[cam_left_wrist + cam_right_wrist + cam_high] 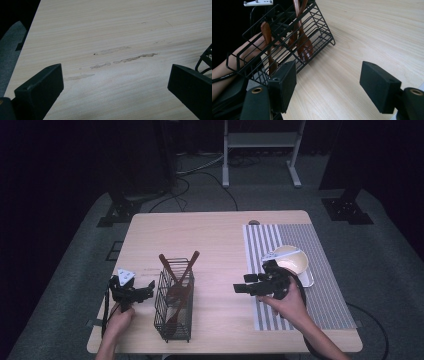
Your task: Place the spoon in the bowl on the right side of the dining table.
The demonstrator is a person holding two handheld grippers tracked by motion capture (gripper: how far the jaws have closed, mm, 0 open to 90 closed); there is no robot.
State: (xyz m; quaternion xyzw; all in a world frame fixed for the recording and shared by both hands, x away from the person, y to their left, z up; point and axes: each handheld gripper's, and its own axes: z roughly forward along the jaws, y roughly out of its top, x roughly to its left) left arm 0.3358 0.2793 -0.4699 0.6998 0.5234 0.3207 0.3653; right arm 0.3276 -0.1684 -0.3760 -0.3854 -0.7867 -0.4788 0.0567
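Observation:
A black wire basket point(172, 307) stands near the table's front edge and holds several brown wooden utensils point(179, 280). My left gripper point(150, 287) hovers just left of the basket, jaws wide open and nothing between them; in the left gripper view it point(115, 82) looks at bare wood, with the basket's corner point(205, 58) at the right edge. My right gripper point(240, 288) is open to the right of the basket, pointing toward it. In the right gripper view its jaws point(328, 82) frame the tabletop, with the basket point(284, 42) and the utensils point(303, 42) beyond.
A grey striped placemat point(320, 285) covers the table's right side, with a cream bowl point(295, 260) on a tray behind my right hand. Pale scuff marks point(120, 58) streak the wood point(215, 240). A white stand point(260, 150) is on the floor beyond the table.

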